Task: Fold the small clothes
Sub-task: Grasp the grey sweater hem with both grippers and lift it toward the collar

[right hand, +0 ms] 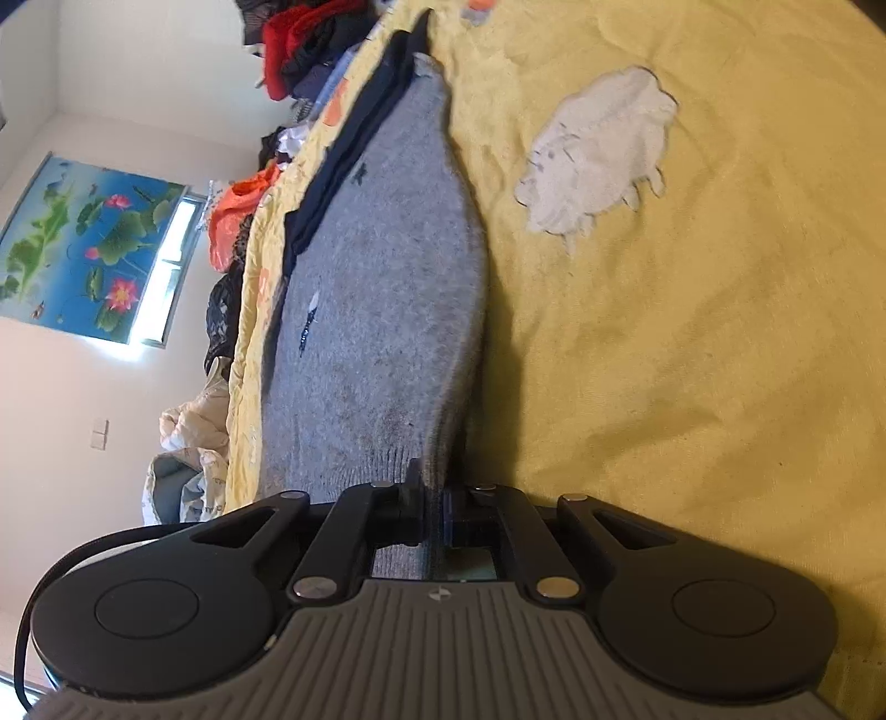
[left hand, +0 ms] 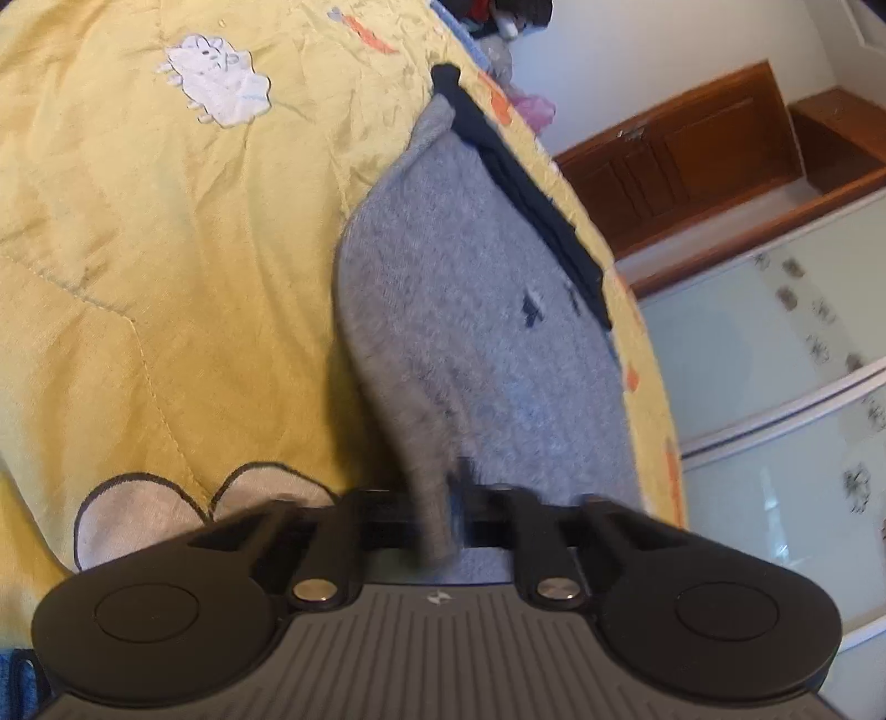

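A small grey knit garment [left hand: 470, 332] with small dark marks and a dark navy piece [left hand: 531, 199] along its far side is stretched above a yellow quilt [left hand: 166, 249]. My left gripper [left hand: 451, 515] is shut on one end of the grey garment. In the right wrist view my right gripper [right hand: 432, 515] is shut on the other end of the same garment [right hand: 376, 310], near its ribbed hem. The garment hangs taut between the two grippers, with its shadow on the quilt [right hand: 692, 360].
The quilt has a white animal patch [left hand: 216, 80], also in the right wrist view [right hand: 598, 149], and a beige patch [left hand: 138, 515]. A pile of clothes [right hand: 299, 50] and an orange bag [right hand: 238, 210] lie past the bed edge. Wooden furniture [left hand: 692, 160] stands beyond.
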A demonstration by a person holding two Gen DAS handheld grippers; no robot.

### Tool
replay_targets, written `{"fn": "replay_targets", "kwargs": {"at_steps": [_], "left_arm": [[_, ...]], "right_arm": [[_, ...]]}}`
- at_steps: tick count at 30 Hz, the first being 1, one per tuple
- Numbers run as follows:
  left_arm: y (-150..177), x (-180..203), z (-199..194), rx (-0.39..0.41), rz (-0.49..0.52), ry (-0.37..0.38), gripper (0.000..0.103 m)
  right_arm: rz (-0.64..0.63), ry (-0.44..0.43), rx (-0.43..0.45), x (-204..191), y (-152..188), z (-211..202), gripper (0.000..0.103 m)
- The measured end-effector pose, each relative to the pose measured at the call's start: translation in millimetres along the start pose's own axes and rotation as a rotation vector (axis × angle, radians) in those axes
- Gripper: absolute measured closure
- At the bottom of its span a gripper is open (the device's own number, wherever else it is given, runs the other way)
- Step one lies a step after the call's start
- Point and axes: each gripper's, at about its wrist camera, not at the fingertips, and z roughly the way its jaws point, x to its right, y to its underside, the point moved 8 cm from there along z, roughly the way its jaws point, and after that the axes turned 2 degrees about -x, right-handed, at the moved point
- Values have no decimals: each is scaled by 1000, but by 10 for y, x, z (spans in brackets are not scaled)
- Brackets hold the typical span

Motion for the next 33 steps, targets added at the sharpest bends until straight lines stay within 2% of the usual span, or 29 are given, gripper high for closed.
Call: {"fn": "replay_targets", "kwargs": {"at_steps": [2,6,9,15,23,29,33], "left_arm": [[8,52,10,-1,23,-4,98],[-185,227,-93,43,31,57,98],[-464,370,-160,77,33,100,98],[-1101,664,-53,130,67,107,98],[-1934,1053,369,164,132,104,98],[-2556,1147,829,163,166,55,98],[-3029,1241,998,191,200,32,98]], "right_arm": [[-15,-18,18,-54,-27,-16,90],[-21,-111,92,-266,-267,-145,90],[-33,-167,127,-458,-516,-192,90],[-25,-266,200,-742,-1149,-91,90],[5,-316,229,-822,-2074,322,89],[18,-313,235,-745,-2771,663,89],[17,-301,248,-757,-3224,835,89]]}}
